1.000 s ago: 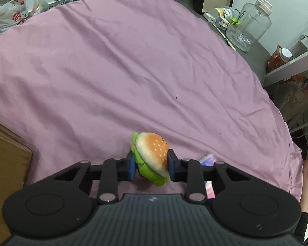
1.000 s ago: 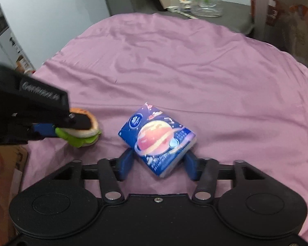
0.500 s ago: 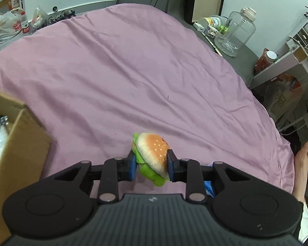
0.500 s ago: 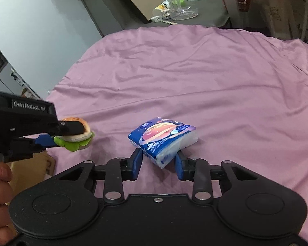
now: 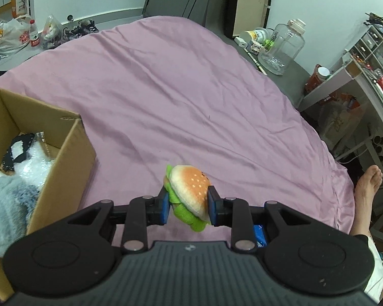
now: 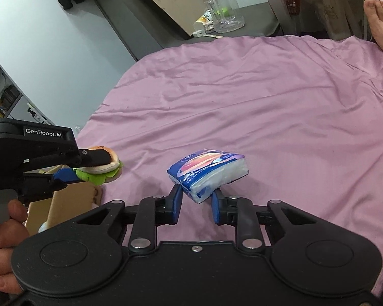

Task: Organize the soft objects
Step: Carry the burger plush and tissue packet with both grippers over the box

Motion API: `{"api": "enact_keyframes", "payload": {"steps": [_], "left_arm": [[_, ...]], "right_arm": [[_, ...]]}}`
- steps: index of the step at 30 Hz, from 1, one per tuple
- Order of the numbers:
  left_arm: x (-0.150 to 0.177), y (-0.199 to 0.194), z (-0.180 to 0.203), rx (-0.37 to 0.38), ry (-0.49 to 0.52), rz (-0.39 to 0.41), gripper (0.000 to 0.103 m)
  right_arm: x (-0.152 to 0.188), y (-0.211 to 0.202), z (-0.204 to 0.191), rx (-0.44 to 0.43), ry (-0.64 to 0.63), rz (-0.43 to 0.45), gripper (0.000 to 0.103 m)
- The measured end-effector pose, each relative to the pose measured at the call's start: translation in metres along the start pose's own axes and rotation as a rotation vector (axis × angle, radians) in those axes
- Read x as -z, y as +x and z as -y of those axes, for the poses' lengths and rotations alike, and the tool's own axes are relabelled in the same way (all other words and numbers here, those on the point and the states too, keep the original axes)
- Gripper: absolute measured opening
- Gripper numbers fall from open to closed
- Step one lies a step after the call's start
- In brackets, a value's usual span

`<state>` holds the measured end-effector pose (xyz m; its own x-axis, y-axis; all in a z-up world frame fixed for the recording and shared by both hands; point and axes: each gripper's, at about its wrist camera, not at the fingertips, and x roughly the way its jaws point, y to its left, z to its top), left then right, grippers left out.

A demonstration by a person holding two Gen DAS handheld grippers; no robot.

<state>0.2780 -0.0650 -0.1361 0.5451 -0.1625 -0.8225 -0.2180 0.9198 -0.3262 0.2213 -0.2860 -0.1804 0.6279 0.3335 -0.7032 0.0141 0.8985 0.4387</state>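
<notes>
My left gripper (image 5: pixel 188 205) is shut on a plush hamburger (image 5: pixel 189 192) with a tan bun and green lettuce, held above the purple bedsheet (image 5: pixel 181 94). In the right wrist view the same gripper (image 6: pixel 89 168) holds the hamburger (image 6: pixel 103 169) at the left. My right gripper (image 6: pixel 197 200) is shut on a blue tissue pack (image 6: pixel 208 169) with a planet print, lifted off the sheet (image 6: pixel 268 107). An open cardboard box (image 5: pixel 74 158) stands at the left, close to the left gripper, with grey fluffy fabric (image 5: pixel 5 206) and plastic wrap inside.
A clear water jug (image 5: pixel 280 48) and small items stand on a dark surface beyond the bed. Shelves (image 5: pixel 365 58) and bags are on the right. A bare foot (image 5: pixel 368 186) rests at the bed's right edge. Bags (image 5: pixel 10 38) lie on the floor far left.
Both grippers have lifted with their loads. The left view has swung so the cardboard box and its contents come into sight at the left. The tissue pack has come off the sheet.
</notes>
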Motion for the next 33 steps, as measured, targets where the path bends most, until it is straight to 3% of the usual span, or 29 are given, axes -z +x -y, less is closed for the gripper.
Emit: {"api": "enact_keyframes", "payload": {"steps": [14,33], "left_arm": [[0.021,-0.041,-0.022,0.019,0.013,0.023,0.028],[-0.011,-0.115,-0.088,0.019,0.048,0.123,0.028]], "right_arm": [[0.011,-0.037,-0.041,-0.032,-0.037,0.074,0.021],[-0.001,-0.067,-0.122,-0.108,-0.143,0.152,0.021]]}}
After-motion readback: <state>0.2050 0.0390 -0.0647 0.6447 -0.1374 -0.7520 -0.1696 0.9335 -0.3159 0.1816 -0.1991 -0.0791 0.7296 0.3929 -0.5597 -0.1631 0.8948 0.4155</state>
